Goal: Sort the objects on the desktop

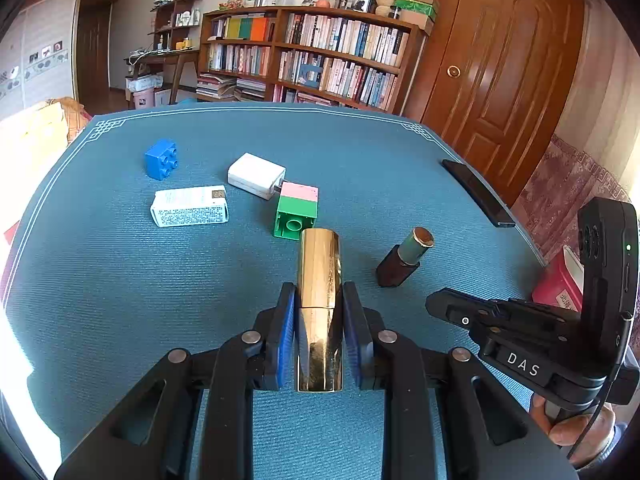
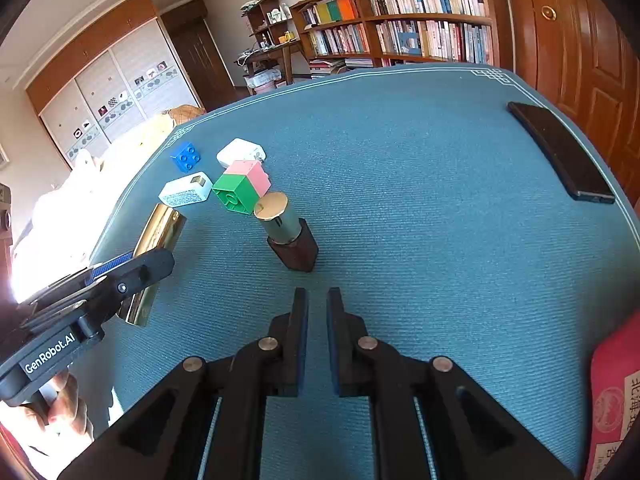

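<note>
A blue mat covers the counter (image 1: 120, 280), with a bookshelf (image 1: 312, 56) behind at upper centre. The left wrist view shows the left gripper (image 1: 319, 300) with its jaws pinching a gold tube (image 1: 320, 276); the right wrist view shows the right gripper (image 2: 317, 300) angled down, jaws pressed nearly together on nothing. A dark lipstick (image 2: 290, 236) stands mid-frame just beyond them; the blocks (image 2: 240, 184) lie at left.

We can read "DAS" in white letters on the black body of the right hand-held gripper (image 1: 440, 306), and "GenRobot.AI" on the body of the left hand-held gripper (image 2: 132, 264). The red packet (image 2: 616, 404) at the desk edge carries Chinese characters too small to read.
</note>
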Tool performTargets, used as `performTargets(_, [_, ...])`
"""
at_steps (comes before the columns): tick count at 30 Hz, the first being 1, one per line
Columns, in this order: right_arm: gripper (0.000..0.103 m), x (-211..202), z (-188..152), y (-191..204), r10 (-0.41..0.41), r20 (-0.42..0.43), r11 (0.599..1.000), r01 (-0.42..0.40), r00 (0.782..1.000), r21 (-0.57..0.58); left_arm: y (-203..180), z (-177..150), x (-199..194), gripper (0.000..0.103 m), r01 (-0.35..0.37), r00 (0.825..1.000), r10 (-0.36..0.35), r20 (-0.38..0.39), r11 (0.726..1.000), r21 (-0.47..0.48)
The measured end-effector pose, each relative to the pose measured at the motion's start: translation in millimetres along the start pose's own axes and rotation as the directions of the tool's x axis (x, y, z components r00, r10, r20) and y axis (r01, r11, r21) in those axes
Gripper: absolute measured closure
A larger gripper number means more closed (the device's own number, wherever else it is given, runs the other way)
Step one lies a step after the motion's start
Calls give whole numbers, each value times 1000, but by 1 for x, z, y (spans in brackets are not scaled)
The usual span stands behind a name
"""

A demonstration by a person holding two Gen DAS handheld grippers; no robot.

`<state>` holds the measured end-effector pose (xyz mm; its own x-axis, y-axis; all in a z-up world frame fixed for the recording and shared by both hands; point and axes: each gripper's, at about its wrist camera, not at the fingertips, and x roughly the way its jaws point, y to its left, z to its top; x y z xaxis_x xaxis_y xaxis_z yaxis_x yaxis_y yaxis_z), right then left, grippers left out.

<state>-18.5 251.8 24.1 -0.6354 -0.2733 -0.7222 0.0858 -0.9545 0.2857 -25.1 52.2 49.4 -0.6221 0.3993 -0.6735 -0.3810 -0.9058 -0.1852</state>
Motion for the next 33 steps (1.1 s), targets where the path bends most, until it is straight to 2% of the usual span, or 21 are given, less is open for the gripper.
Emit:
performTargets(2, [85,2,0,-1,4,-4,1000,-4,1000,12,1,0,0,78,-1,1000,1,0,1000,-4])
performTargets(3, [72,3,0,0,2,0,1000,-2,1000,14,1,0,0,78,-1,1000,1,0,1000,-5])
performTargets(4, [54,3,0,0,1,6,1000,-1,1000,17,2,0,1,78,0,1000,0,1,1000,-6])
performTargets(5, [43,3,1,0,-2,15,1000,2,1000,20,3,0,1,78,-1,1000,1,2,1000,-7])
performTargets(6, [24,2,2,0,-4,32,1000,3,999,24,3,0,2,78,-3,1000,3,2,1000,-7])
performTargets(7, [23,2,3,2,-12,49,1000,11,999,19,4,0,2,78,-5,1000,5,2,1000,-9])
performTargets(8, [25,2,5,5,-26,56,1000,25,998,7,5,0,2,78,-5,1000,5,1,1000,-12])
performTargets(10, [40,4,9,9,-27,59,1000,27,998,-8,8,0,3,78,-7,1000,7,-1,1000,-19])
performTargets(17, [50,25,20,21,-26,44,999,28,999,-47,14,0,5,78,-17,1000,17,-2,999,-30])
performTargets(20, [57,31,24,27,-44,52,996,48,998,-72,14,0,7,78,-15,1000,15,-10,999,-28])
performTargets(24, [79,34,24,28,-61,54,994,65,997,-84,12,-2,10,78,-16,1000,15,-20,1000,-19])
performTargets(33, [81,3,12,21,-52,93,996,58,994,-63,3,-4,8,78,-8,1000,8,-20,1000,0])
